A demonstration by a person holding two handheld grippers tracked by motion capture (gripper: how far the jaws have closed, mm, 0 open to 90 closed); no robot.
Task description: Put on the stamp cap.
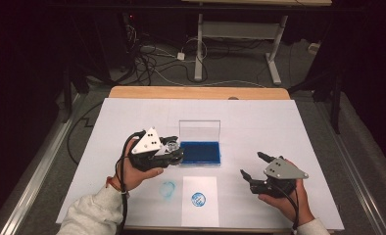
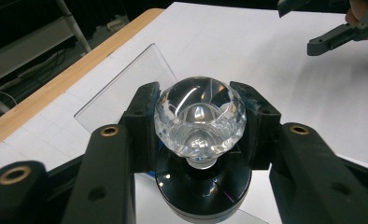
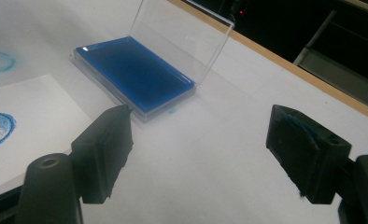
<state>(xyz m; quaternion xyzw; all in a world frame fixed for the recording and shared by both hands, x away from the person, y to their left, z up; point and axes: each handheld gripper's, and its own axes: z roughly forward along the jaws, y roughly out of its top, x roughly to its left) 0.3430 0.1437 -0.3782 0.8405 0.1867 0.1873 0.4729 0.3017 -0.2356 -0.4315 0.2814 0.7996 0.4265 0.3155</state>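
Observation:
My left gripper (image 1: 174,149) is shut on a stamp (image 2: 199,116) with a clear faceted knob and a round black base; its pads press the knob from both sides. It hovers just left of the blue ink pad (image 1: 200,152), whose clear lid (image 1: 199,131) stands upright behind it. My right gripper (image 1: 252,165) is open, with nothing between its jaws, to the right of the pad and pointing toward it; the right gripper view shows the pad (image 3: 135,72) ahead on the left. A white paper (image 1: 199,215) near the front edge carries a round blue print (image 1: 198,199).
A faint blue smudge (image 1: 168,189) marks the white table cover (image 1: 279,127) left of the paper. The wooden table edge (image 1: 196,92) runs along the far side. Beyond it lie cables and the legs of a desk on the floor.

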